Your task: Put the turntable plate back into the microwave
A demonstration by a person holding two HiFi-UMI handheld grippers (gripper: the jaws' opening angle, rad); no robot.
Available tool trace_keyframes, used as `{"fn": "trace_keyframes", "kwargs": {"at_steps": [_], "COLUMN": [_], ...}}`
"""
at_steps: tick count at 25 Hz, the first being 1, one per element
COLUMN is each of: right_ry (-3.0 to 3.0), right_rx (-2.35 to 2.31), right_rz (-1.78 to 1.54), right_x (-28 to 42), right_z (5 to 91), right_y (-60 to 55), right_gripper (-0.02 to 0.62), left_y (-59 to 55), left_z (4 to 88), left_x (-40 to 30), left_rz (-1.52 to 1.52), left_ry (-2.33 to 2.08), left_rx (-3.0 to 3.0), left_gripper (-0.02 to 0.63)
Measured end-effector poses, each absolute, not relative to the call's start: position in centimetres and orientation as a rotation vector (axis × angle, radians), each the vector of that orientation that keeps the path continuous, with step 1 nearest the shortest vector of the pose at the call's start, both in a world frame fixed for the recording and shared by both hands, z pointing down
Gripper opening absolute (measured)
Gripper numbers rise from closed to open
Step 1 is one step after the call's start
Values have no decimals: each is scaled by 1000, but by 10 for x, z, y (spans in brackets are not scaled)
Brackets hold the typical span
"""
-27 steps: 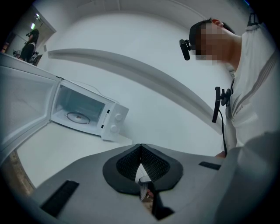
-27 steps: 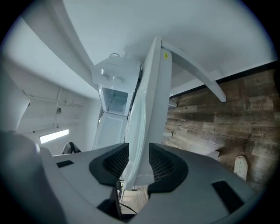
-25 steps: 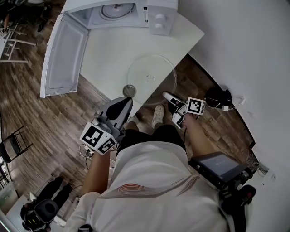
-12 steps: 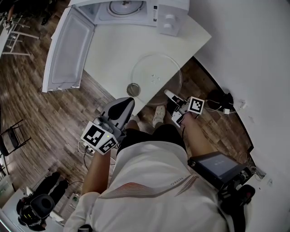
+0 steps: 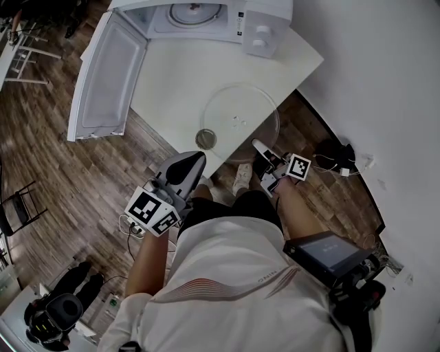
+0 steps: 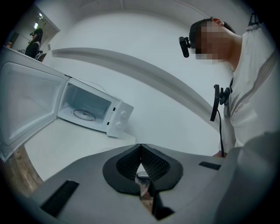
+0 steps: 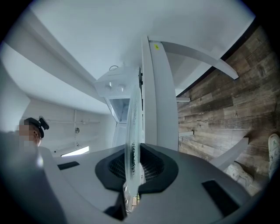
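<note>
The clear glass turntable plate (image 5: 240,115) lies flat on the white table (image 5: 172,75), with its near right rim overhanging the table's edge. My right gripper (image 5: 257,145) is at that overhanging rim. In the right gripper view the plate (image 7: 133,127) shows edge-on between the pads, and the jaws of the right gripper (image 7: 134,154) are closing onto it. My left gripper (image 5: 194,158) hovers off the table's near edge, shut and holding nothing (image 6: 140,148). The white microwave (image 5: 206,17) stands at the table's far end with its door (image 5: 103,75) swung wide open.
A small round metal piece (image 5: 205,139) sits on the table beside the plate, just ahead of my left gripper. A roller ring (image 5: 196,12) lies on the microwave's floor. Wood flooring surrounds the table, a white wall runs along the right, and chairs (image 5: 20,213) stand at left.
The right gripper's jaws, wide apart a second ago, have come together on the plate's rim, and that gripper has turned a little. The left gripper has stayed put.
</note>
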State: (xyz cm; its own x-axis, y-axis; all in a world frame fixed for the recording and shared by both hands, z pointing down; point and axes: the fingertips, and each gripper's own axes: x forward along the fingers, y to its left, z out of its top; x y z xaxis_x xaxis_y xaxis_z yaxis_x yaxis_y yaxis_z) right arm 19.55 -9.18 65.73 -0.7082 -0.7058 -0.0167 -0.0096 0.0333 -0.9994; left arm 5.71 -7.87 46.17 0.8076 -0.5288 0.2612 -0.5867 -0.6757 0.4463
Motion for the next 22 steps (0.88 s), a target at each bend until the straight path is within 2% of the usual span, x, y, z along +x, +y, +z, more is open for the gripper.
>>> {"fn": "trace_keyframes", "kwargs": {"at_steps": [13,22], "right_ry": [1822,1753], "right_rx": [-767,-768], "right_rz": [-1638,-1616], "right_x": [192,159], "right_z": [636,586], "right_y": [-102,-121], "right_gripper": [26,26], "left_y": [-81,-99], "left_z": [463,451], "left_x": [41,5], "left_rz": [129,50], "left_ry": [-850,-881], "left_rx": [2457,2480], "left_gripper": [11,11]}}
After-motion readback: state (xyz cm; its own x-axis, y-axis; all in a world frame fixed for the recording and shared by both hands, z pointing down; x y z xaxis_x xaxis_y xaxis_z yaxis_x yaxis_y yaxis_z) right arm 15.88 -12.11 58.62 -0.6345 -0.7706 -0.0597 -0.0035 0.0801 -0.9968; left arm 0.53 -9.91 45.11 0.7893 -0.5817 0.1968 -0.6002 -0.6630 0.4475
